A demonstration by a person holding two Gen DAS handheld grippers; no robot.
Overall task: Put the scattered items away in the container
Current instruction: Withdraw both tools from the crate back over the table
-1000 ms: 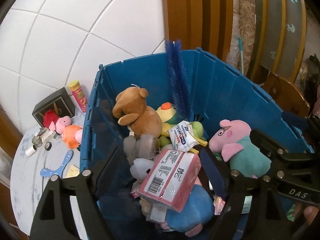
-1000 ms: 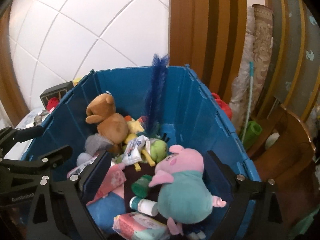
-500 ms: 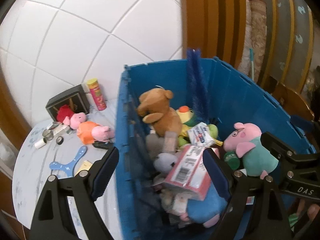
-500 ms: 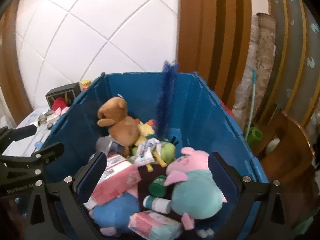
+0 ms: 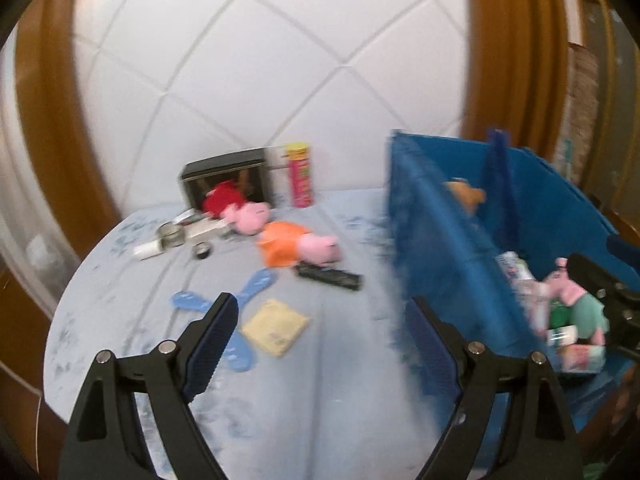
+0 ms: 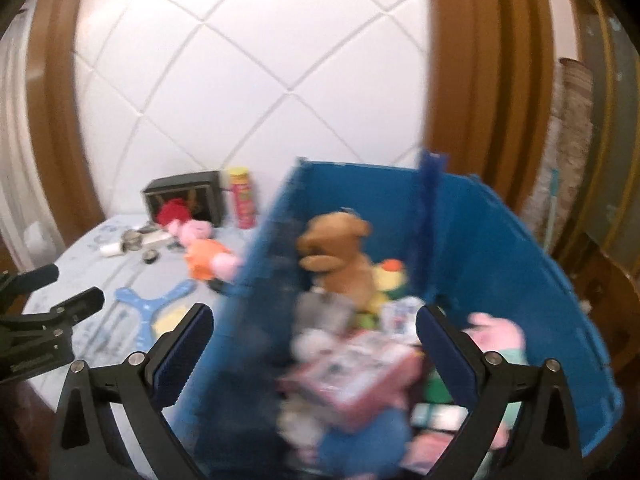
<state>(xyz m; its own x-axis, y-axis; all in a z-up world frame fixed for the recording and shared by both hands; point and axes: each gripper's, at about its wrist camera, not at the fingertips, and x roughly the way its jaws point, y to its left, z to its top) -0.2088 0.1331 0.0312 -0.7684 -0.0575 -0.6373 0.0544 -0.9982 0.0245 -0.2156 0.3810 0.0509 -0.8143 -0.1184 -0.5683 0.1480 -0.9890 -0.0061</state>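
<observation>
A blue bin [image 5: 436, 248] [image 6: 500, 256] holds a brown teddy bear [image 6: 340, 252], a pink box [image 6: 356, 372], plush pigs and other items. On the round table [image 5: 344, 396] lie an orange plush pig [image 5: 296, 246] [image 6: 208, 262], a red-dressed plush pig [image 5: 236, 206], a blue boomerang [image 5: 224, 308] [image 6: 154, 302], a yellow packet [image 5: 276, 326], a black bar [image 5: 328, 276] and small jars [image 5: 172, 236]. My left gripper [image 5: 320, 340] is open and empty above the table, left of the bin. My right gripper [image 6: 312, 344] is open and empty over the bin's left wall.
A black box [image 5: 226, 178] and a pink tube can [image 5: 300, 174] stand at the table's back by the white tiled wall. Brown wooden posts [image 5: 516, 52] rise behind the bin. The left gripper's body [image 6: 40, 324] shows at the left edge of the right wrist view.
Both views have swung left, away from the bin's inside toward the table. The left gripper now hangs over the tabletop; the right one now straddles the bin's left wall. Both stay open.
</observation>
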